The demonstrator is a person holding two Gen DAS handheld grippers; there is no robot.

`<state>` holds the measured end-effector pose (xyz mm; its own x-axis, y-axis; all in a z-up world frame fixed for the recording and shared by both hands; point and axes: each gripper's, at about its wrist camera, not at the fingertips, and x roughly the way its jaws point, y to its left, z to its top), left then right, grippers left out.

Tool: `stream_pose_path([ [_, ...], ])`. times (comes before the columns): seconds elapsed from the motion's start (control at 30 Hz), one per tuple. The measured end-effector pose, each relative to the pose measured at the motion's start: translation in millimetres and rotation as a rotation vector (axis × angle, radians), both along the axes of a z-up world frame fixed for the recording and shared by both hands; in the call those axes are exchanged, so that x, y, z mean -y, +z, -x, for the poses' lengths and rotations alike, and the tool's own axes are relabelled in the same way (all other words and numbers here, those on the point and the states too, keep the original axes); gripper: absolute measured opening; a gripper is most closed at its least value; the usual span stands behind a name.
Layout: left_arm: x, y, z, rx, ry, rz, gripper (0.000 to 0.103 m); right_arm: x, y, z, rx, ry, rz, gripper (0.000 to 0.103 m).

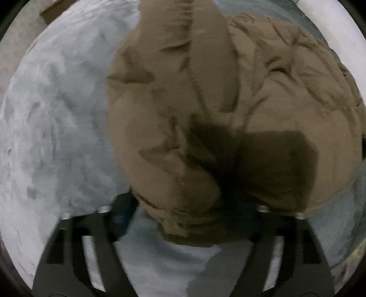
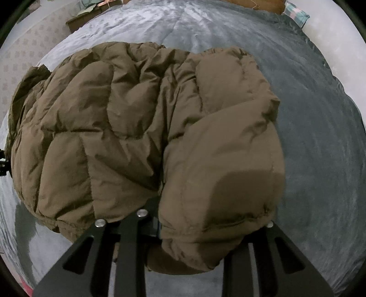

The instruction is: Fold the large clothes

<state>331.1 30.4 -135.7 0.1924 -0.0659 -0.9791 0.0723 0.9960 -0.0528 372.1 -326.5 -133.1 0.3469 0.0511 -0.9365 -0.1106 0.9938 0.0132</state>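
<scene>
A large brown quilted puffer jacket (image 2: 137,128) lies bunched on a grey-blue bed cover (image 2: 320,141). In the right wrist view a sleeve (image 2: 224,182) folds over the body toward me, its cuff end between my right gripper's (image 2: 205,228) fingers, which are closed on it. In the left wrist view the jacket (image 1: 228,114) fills the middle and a hem edge (image 1: 183,224) sits between my left gripper's (image 1: 189,219) spread fingers; the tips are hidden under fabric. The view is blurred.
The bed cover (image 1: 57,137) spreads left of the jacket. A wooden piece of furniture (image 2: 80,18) stands beyond the bed's far left corner. A patterned pillow (image 2: 297,13) lies at the far right. Pale floor (image 2: 22,57) shows left of the bed.
</scene>
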Motion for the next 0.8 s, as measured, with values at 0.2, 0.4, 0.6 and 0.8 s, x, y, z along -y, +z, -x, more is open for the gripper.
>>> stream_pose_path([
  [0.2,-26,-19,15,-0.049,0.075,0.238,0.087,0,-6,-5,-0.001,0.002,0.007,0.027],
  [0.4,-30,-29,18,-0.081,0.113,0.511,0.085,3,-9,-6,-0.003,-0.011,-0.006,0.027],
  [0.6,-20,-19,6,-0.056,0.127,0.535,0.075,6,-12,-6,-0.009,-0.022,-0.022,0.027],
  [0.8,4,8,-12,-0.064,0.073,0.336,0.038,7,-14,-10,-0.019,-0.026,-0.027,0.027],
])
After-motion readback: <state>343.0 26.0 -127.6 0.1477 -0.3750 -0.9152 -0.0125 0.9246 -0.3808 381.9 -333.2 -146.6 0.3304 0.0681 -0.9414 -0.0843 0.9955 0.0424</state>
